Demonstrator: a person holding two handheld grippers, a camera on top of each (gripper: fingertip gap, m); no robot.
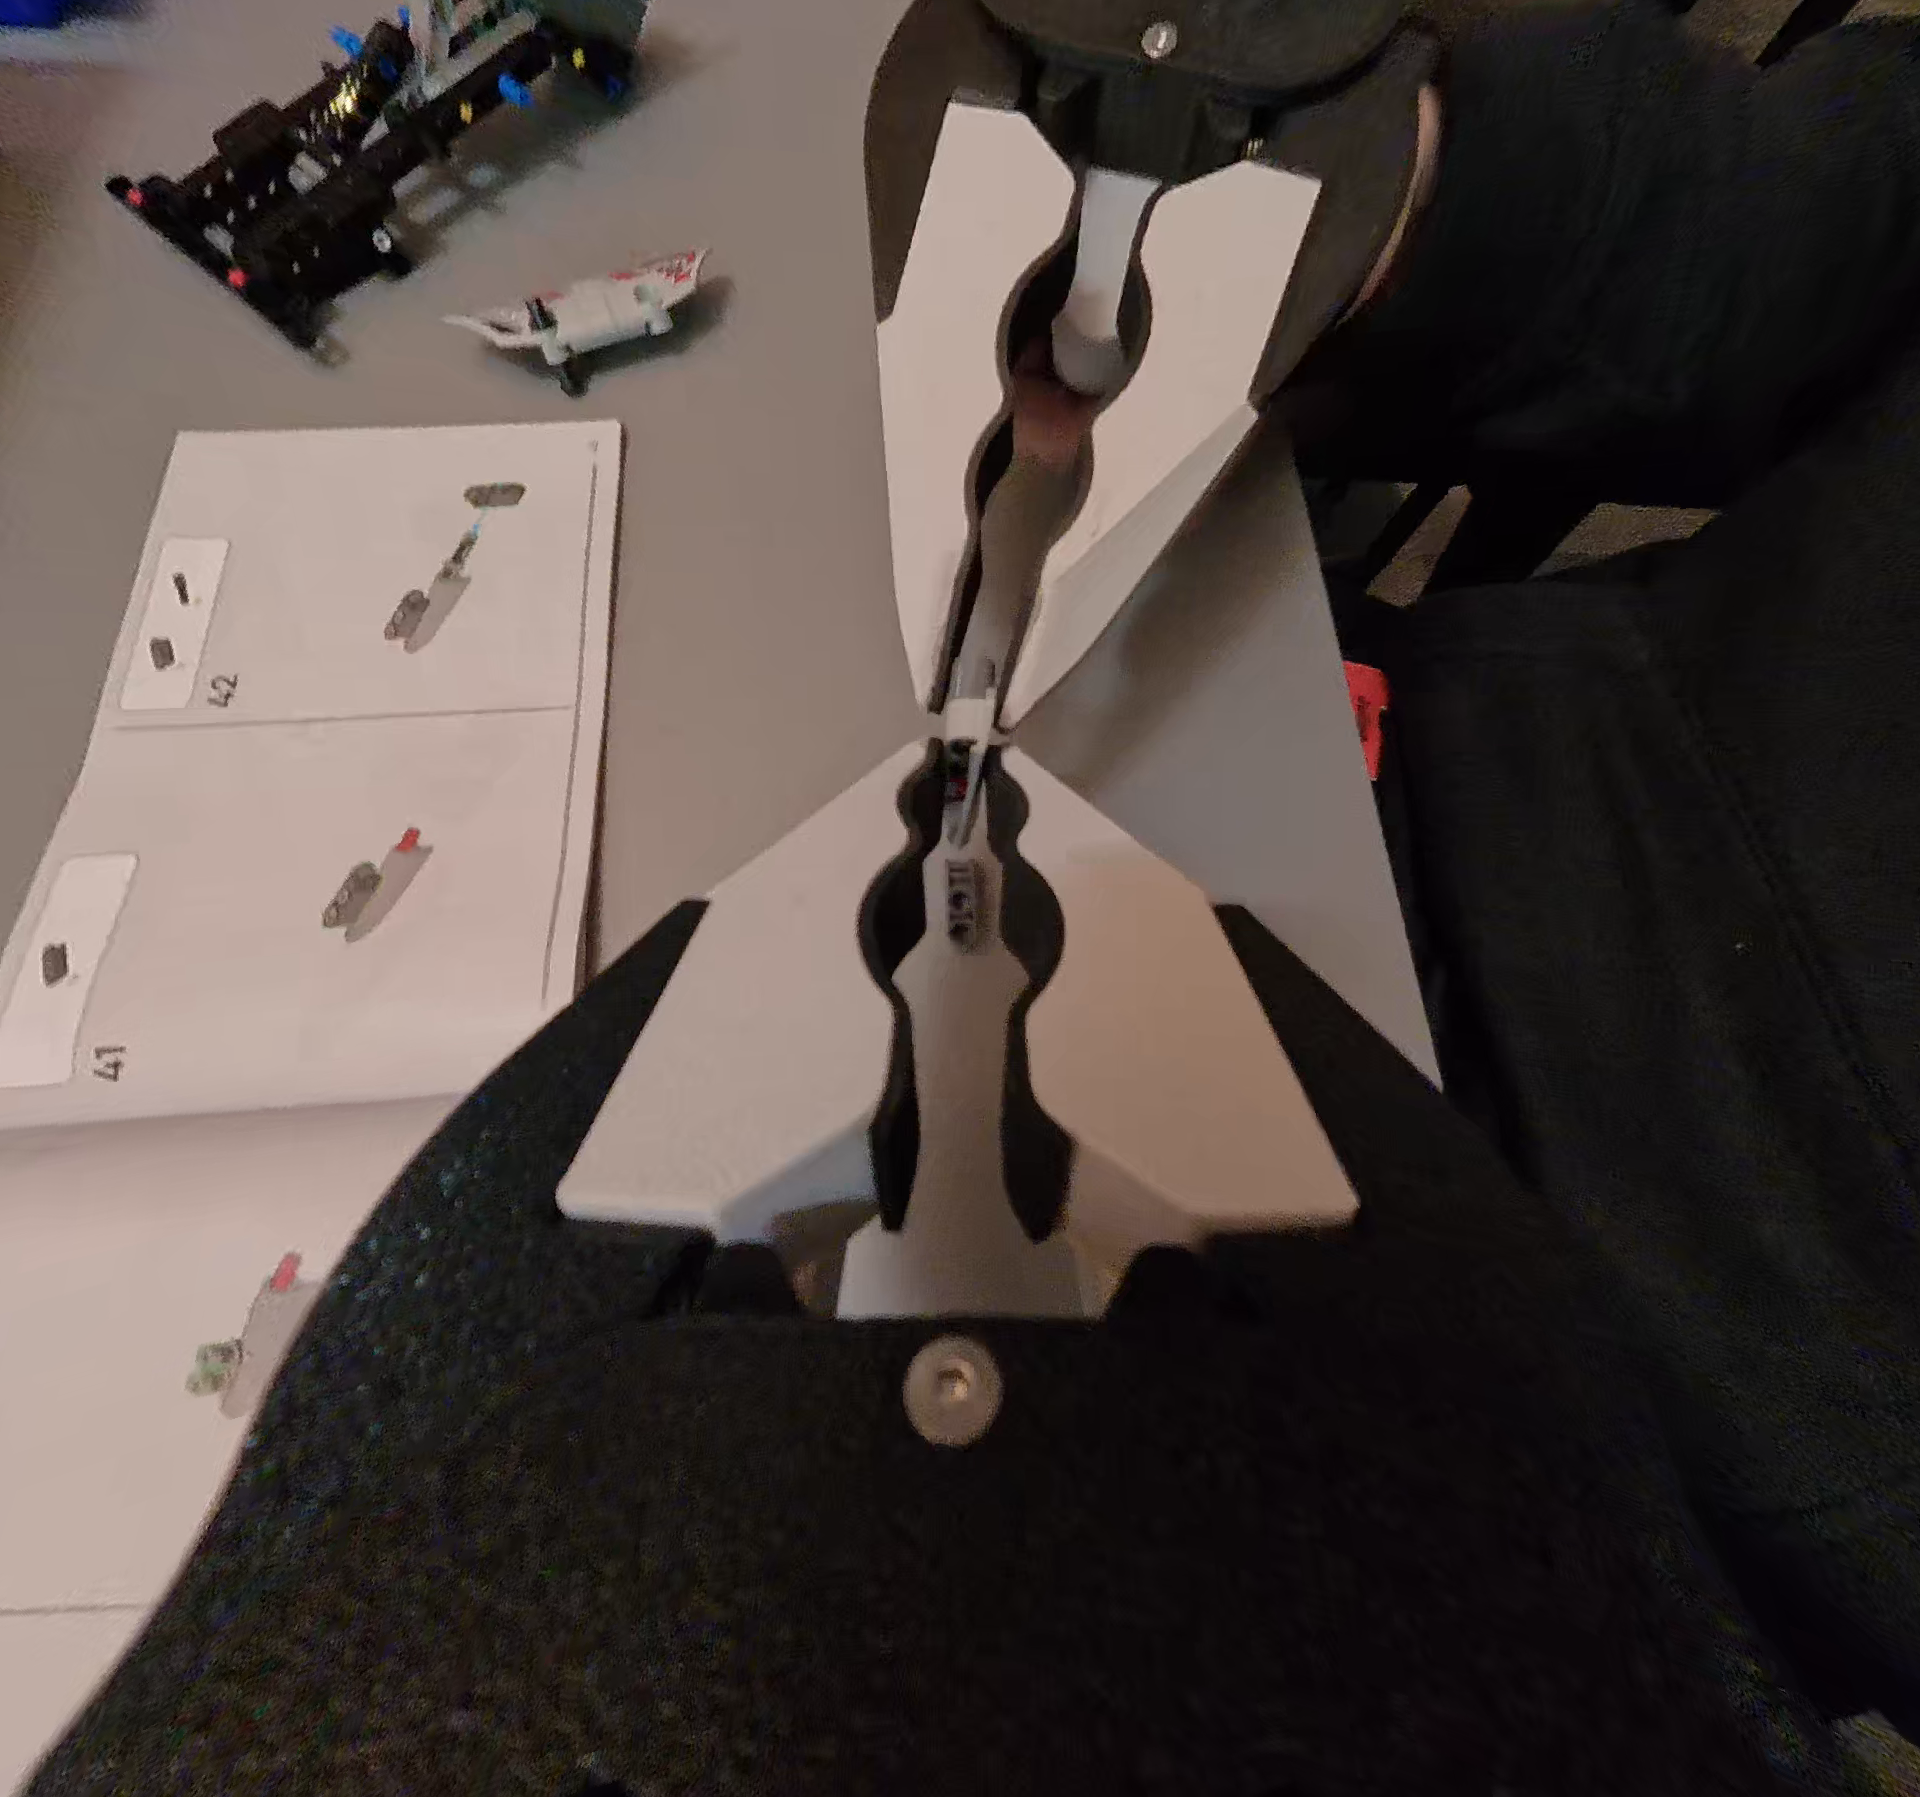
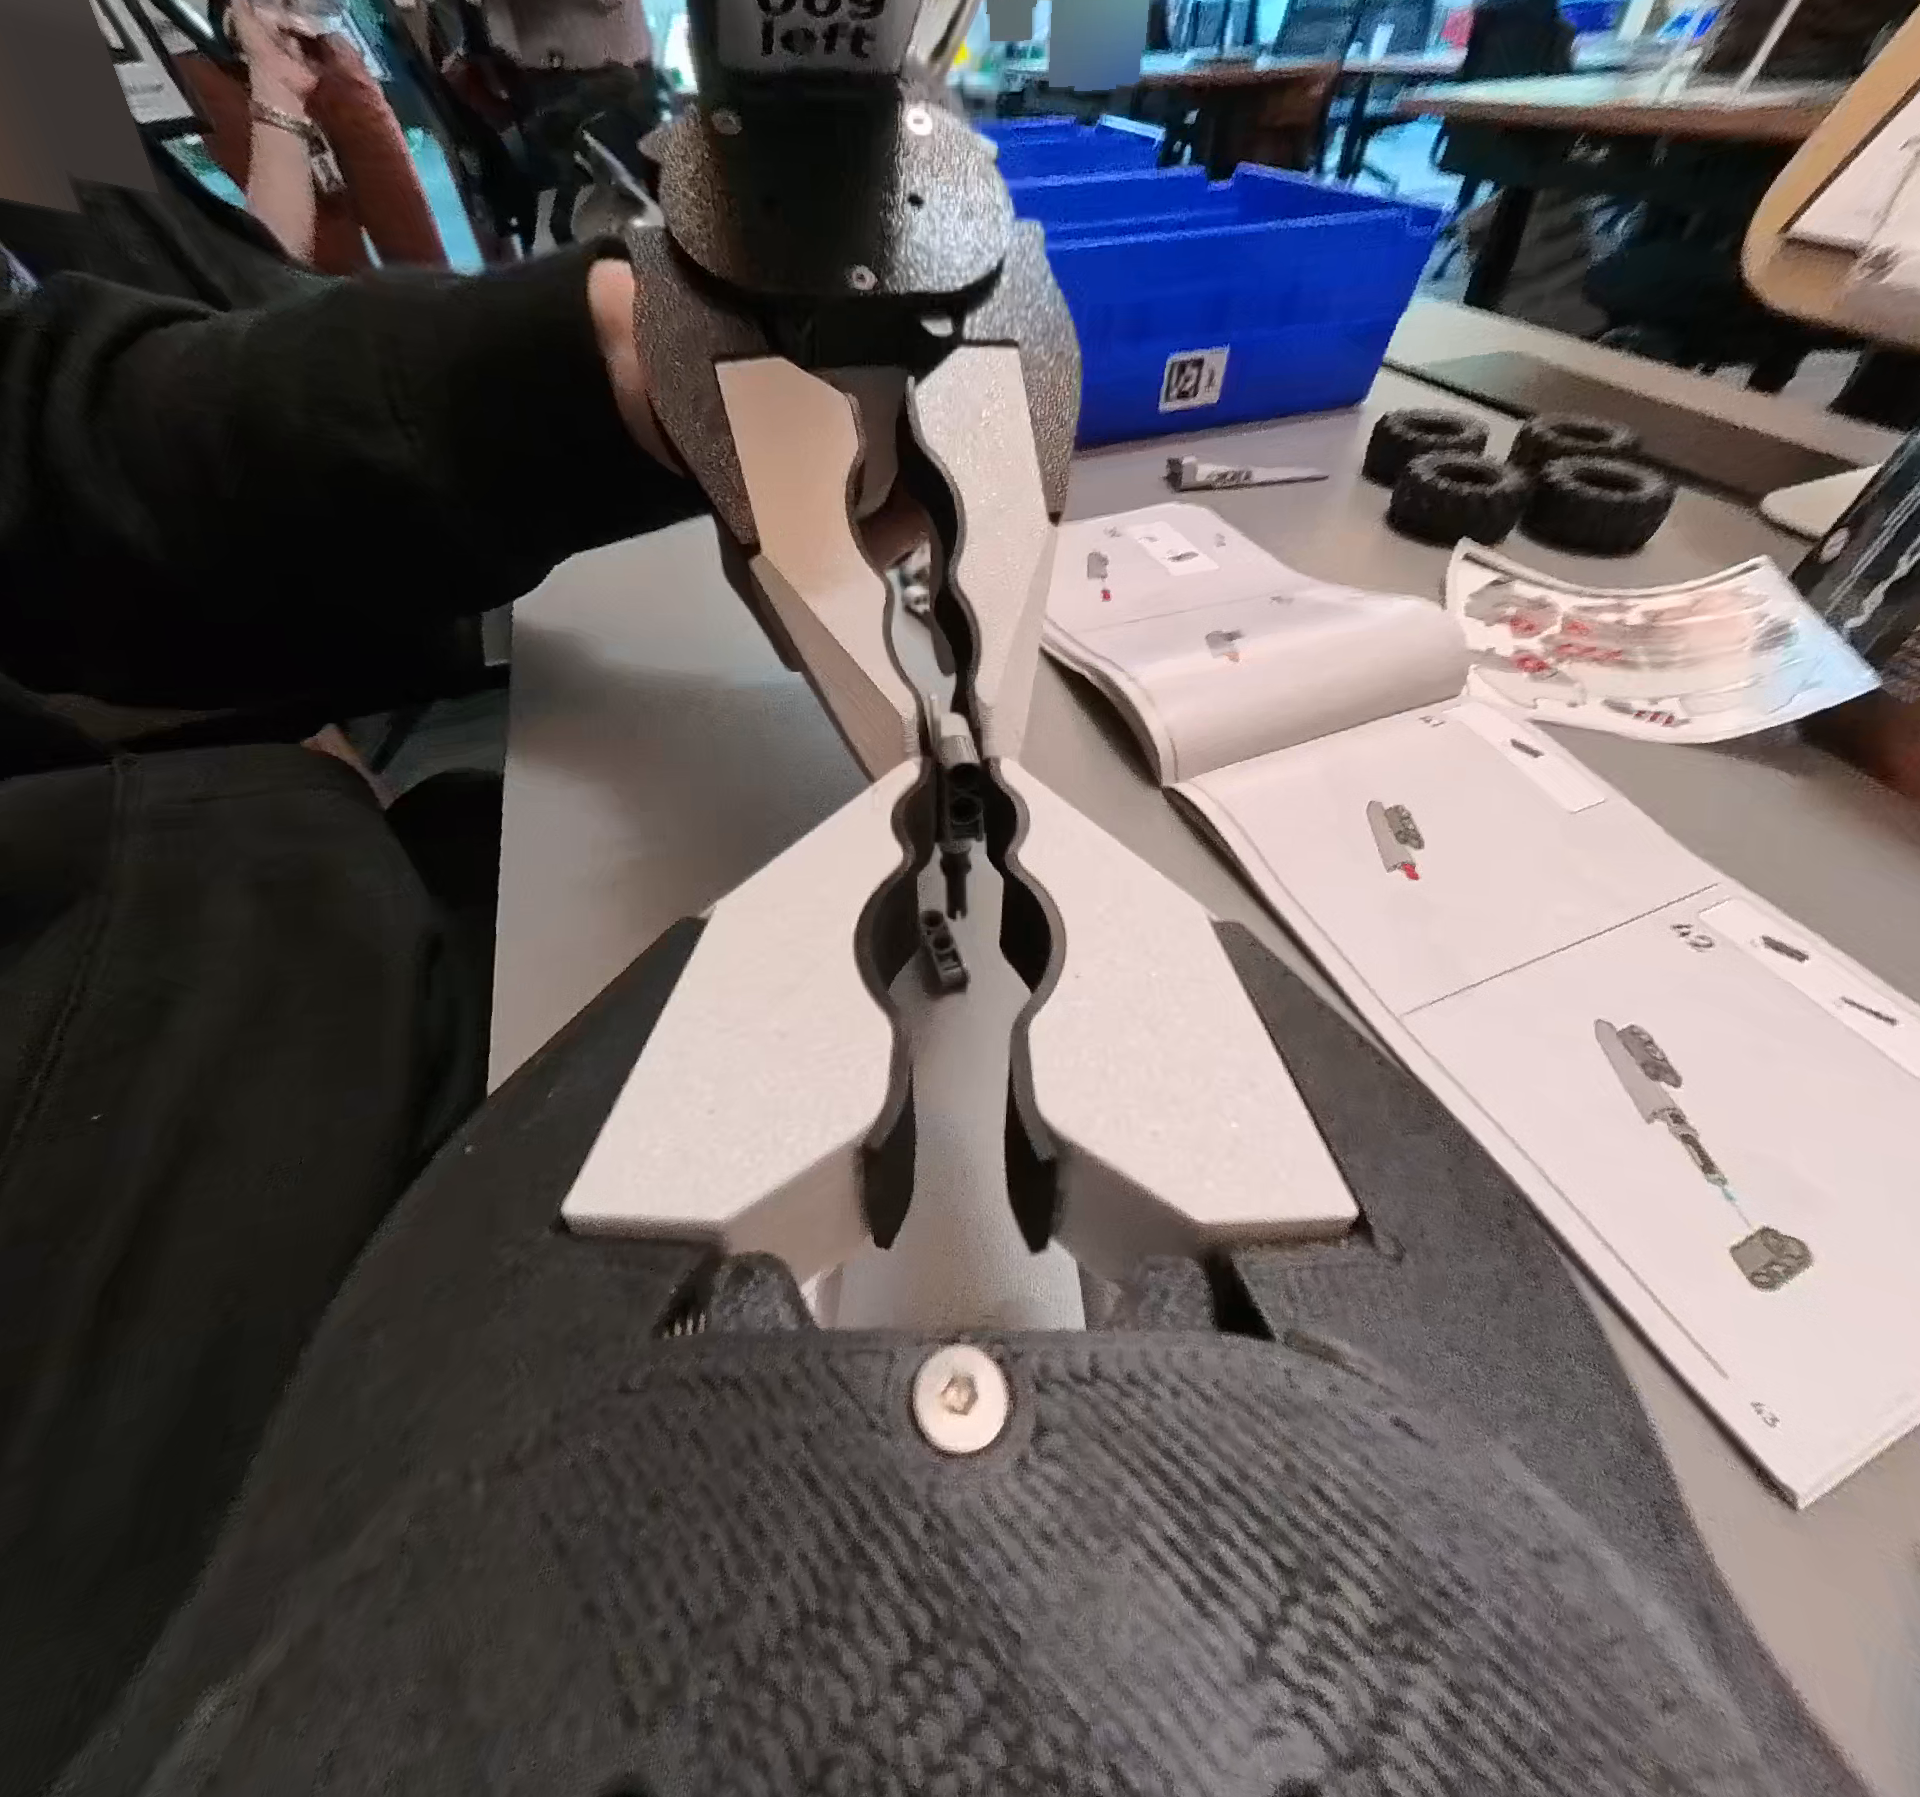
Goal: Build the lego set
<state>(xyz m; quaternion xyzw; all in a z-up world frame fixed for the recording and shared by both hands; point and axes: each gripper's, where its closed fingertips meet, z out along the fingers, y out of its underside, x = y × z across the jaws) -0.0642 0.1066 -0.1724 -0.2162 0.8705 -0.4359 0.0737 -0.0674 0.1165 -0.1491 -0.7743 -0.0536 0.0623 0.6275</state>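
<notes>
My two grippers meet tip to tip above the grey table [image 1: 748, 521] near its edge. My left gripper [image 1: 966, 755] is shut on the dark end of a small lego sub-assembly [image 1: 963, 779], which has black and red parts and a white end. My right gripper [image 1: 975, 698] comes from above and is shut on that white end. In the right wrist view, my right gripper [image 2: 961, 773] pinches a black piece with holes [image 2: 962, 809], and my left gripper [image 2: 948, 721] pinches the light grey part. A loose dark grey beam [image 2: 940, 952] shows through the gap below.
An open instruction booklet [image 1: 343, 760] [image 2: 1558, 1020] lies on the table. A black and grey chassis build [image 1: 384, 137] and a white panel piece [image 1: 592, 308] sit beyond it. Several black tyres [image 2: 1507, 485], a sticker sheet [image 2: 1662, 646] and blue bins [image 2: 1226, 293] stand farther off. The grippers are tip to tip, or close to it.
</notes>
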